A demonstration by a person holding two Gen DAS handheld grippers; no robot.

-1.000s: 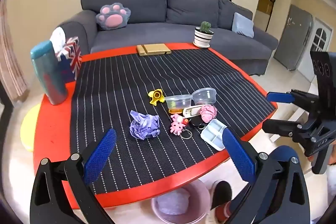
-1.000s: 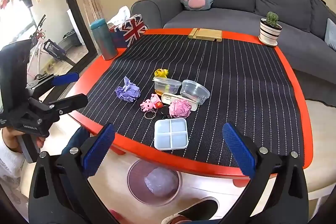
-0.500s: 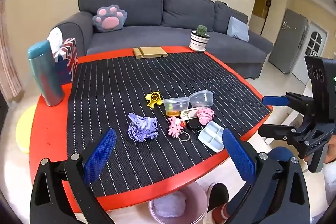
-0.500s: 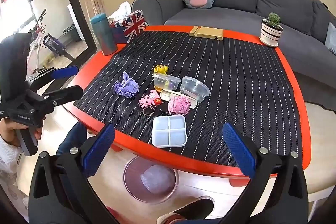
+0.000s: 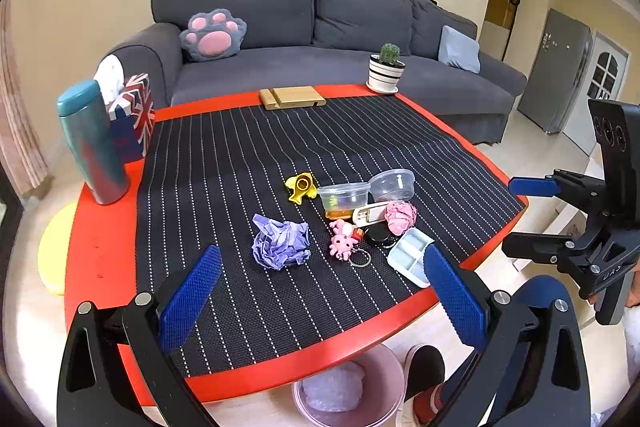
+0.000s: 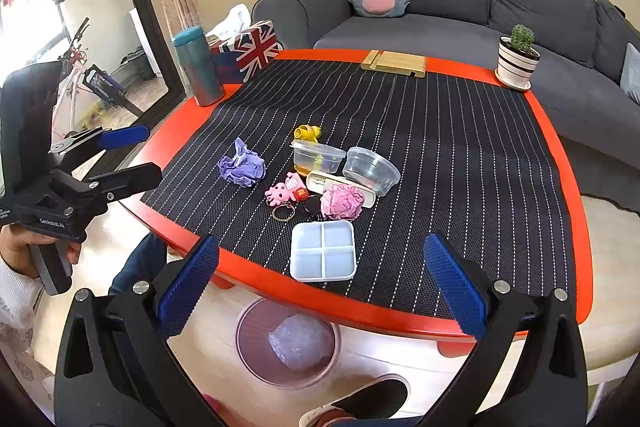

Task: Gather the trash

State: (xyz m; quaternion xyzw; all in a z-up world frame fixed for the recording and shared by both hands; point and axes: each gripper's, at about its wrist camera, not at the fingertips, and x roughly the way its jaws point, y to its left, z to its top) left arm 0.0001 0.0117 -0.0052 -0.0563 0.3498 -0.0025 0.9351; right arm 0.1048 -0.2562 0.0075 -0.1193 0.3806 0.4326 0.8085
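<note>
Red table (image 6: 576, 227), striped black mat (image 6: 440, 131): purple paper wad (image 5: 281, 242) left of clutter, pink paper wad (image 6: 342, 201) by clear tubs. Bin (image 6: 248, 331) under near edge. Left gripper (image 5: 320, 295), right gripper (image 6: 320, 283): both spread wide, empty.

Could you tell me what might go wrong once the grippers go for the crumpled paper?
The pink paper ball touches the keys and the white case, so a wide grab may take those too. The pink bin sits partly under the table edge, so a release from above could miss it.
</note>
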